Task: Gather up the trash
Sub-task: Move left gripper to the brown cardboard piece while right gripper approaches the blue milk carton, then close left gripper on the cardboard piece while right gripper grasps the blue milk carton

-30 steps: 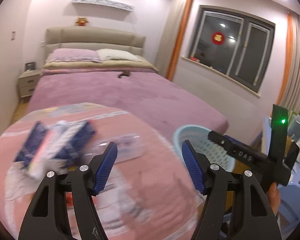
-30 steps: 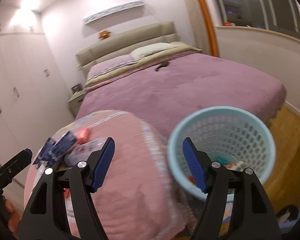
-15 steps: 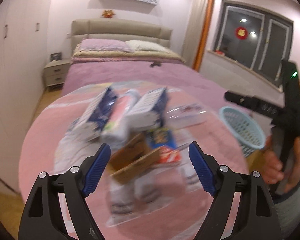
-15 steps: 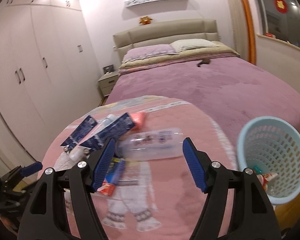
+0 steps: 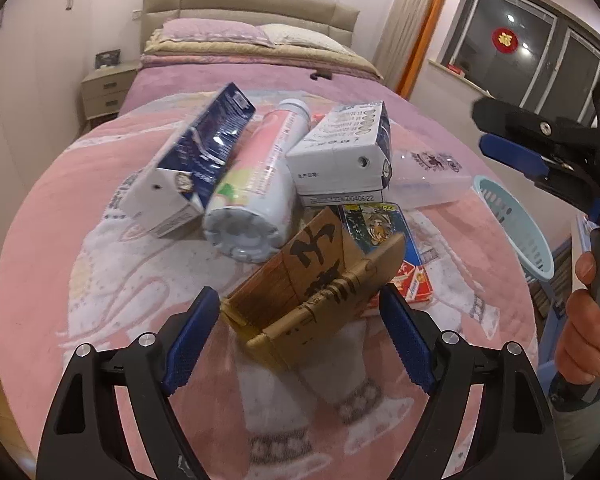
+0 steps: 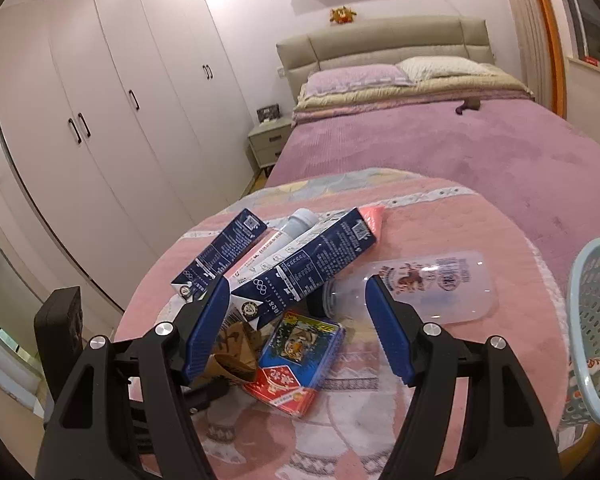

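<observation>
while the brown cardboard box (image 5: pixel 314 290) lies between the spread, empty fingers of the left gripper (image 5: pixel 300 334), the right gripper (image 6: pixel 298 330) hangs released over the tiger card packet (image 6: pixel 300 354). cartons, bottles sit on a pink blanket (image 5: pixel 112 288); blue basket (image 6: pixel 598 328) beside purple bed (image 6: pixel 440 148).

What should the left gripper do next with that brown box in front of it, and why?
Probably ease forward a little and close. The left gripper is open, and the brown box already sits between its fingers, nearest of the pile and lying on top, so nothing pins it. The basket waits off to the right for the drop.
</observation>
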Demonstrator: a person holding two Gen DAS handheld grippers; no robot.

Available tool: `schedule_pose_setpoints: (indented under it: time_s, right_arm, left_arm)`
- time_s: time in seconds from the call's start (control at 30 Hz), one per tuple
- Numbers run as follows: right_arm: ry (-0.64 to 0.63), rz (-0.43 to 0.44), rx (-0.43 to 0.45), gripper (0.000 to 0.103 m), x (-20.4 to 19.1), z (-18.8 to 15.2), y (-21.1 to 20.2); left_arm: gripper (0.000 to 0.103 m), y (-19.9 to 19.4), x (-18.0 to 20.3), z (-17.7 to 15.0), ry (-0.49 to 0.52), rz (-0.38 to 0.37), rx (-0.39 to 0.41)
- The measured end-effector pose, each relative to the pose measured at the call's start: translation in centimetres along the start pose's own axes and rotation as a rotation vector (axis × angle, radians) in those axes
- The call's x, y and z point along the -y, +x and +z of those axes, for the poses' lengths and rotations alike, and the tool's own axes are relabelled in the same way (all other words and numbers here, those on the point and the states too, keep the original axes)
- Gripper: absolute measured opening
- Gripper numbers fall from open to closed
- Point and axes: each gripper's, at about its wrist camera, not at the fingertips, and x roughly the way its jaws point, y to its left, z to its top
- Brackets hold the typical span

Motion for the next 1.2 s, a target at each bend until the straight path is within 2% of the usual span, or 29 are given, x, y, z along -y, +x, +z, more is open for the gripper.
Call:
schedule_pose_setpoints:
  time_s: [0.13,0.27,0.53,0.6,0.73,0.9,1.07,1.2]
  right_arm:
    - [0.040,0.010,-0.055,0.067,-0.3,0.5,2.4]
    - [0.136,0.049,-0.126,0.067,0.2,0.5,5.0]
    - [0.311,0.142,-0.231,0.066,1.2,0.4,8.8]
    - [0.340,0.157,-0.240,0.057,1.4,0.4,9.5]
    - [0.372,0.176,-0.260,0.046,1.6,0.0,10.1]
    - [0.341,0.157,-0.239,0.041,1.9,-0.9,8.9]
    - [0.224,0.126,-0.167,0.041,1.0,-0.7,5.5]
    - [0.130,0.074,-0.121,0.039,0.4,-0.7,2.6]
  left_arm:
    - [0.080,0.7,-0.5,-0.1,-0.011,-0.003,-0.011]
    - [0.078,0.4,-0.6,-0.1,-0.020,-0.011,-0.007]
    - [0.057,-0.6,-0.8,-1.0,-0.044,-0.021,0.011]
    - [0.055,-0.8,-0.6,-1.2,-0.039,-0.018,0.012]
    - [0.050,-1.1,0.1,-1.7,-0.037,-0.027,0.018]
    - [0.048,-2.0,1.4,-2.3,-0.025,-0.031,0.042]
    - [0.047,-3.0,3.1,-2.5,0.004,-0.007,0.068]
    - [0.047,-4.1,4.1,-2.7,0.012,-0.016,0.094]
